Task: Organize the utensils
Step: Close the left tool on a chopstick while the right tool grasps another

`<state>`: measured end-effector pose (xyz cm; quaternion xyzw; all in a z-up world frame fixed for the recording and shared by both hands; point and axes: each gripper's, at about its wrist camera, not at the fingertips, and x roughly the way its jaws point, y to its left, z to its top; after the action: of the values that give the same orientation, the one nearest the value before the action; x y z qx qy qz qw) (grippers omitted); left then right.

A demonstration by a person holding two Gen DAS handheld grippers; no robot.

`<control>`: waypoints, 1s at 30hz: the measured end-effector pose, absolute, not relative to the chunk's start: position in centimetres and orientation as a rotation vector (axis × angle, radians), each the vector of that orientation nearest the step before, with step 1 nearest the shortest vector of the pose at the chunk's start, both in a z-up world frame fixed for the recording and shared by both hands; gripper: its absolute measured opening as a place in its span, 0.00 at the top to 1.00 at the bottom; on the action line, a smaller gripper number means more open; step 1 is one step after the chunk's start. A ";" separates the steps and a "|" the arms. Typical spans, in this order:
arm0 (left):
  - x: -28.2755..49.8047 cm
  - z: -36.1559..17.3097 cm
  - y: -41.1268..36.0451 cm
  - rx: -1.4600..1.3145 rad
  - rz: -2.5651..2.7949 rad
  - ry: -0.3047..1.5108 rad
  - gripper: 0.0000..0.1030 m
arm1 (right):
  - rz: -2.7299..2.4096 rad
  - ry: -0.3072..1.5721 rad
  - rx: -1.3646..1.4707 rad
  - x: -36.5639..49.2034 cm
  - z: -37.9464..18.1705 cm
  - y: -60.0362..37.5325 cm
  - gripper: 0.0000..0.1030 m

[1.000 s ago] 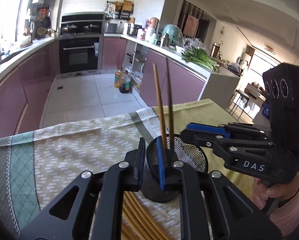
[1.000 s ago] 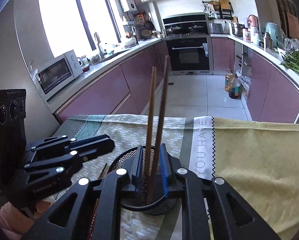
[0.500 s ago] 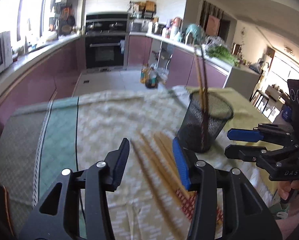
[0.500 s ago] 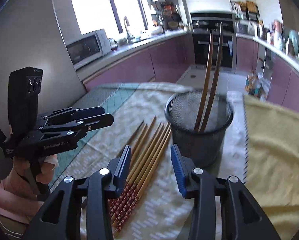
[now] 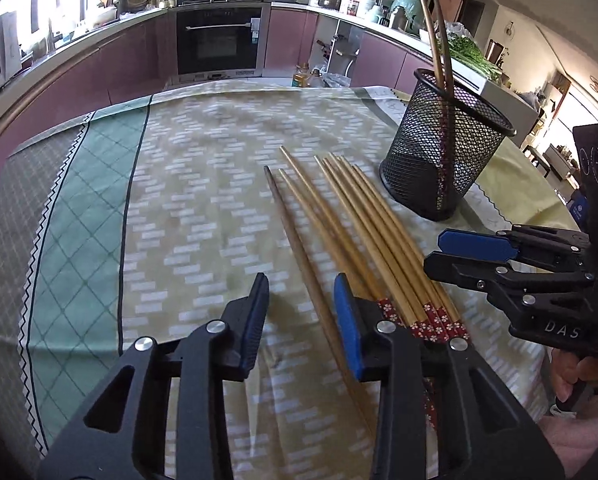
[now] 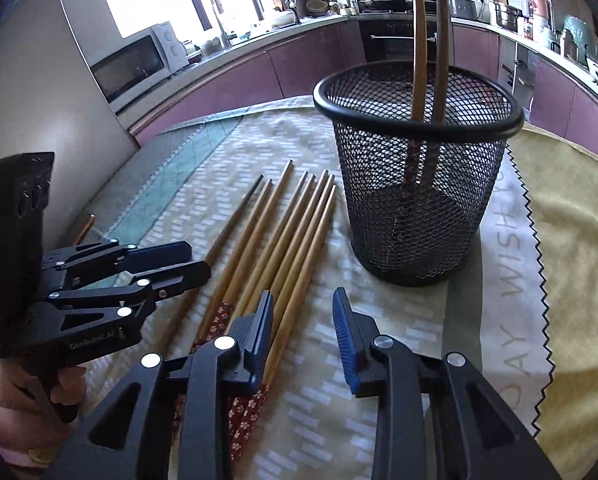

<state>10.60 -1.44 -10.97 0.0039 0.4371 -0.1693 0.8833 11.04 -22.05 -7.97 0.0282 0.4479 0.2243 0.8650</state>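
Several wooden chopsticks (image 5: 363, 224) with red flowered handles lie side by side on the tablecloth, also in the right wrist view (image 6: 283, 236). A black mesh cup (image 5: 445, 148) stands to their right with two chopsticks (image 5: 439, 40) upright in it; it also shows in the right wrist view (image 6: 417, 168). My left gripper (image 5: 301, 312) is open and empty, low over the darkest chopstick (image 5: 299, 240). My right gripper (image 6: 303, 332) is open and empty, just right of the chopstick handles and in front of the cup.
A patterned tablecloth (image 5: 187, 208) covers the table, with a green band (image 5: 87, 216) at the left and a yellow cloth (image 6: 571, 248) to the right. Kitchen counters and an oven (image 5: 219, 36) lie beyond the far table edge.
Both grippers let go of the two chopsticks now standing in the cup, opened, and drew back and down towards the chopsticks lying on the cloth.
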 end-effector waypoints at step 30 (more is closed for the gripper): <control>12.7 -11.2 -1.3 -0.042 -0.318 0.914 0.89 | 0.410 0.933 0.070 12.1 -8.5 -21.1 0.95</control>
<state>12.71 -1.29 -11.17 -0.0202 0.4393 -0.1526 0.8850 12.13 -21.06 -8.53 0.0337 0.4466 0.1960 0.8723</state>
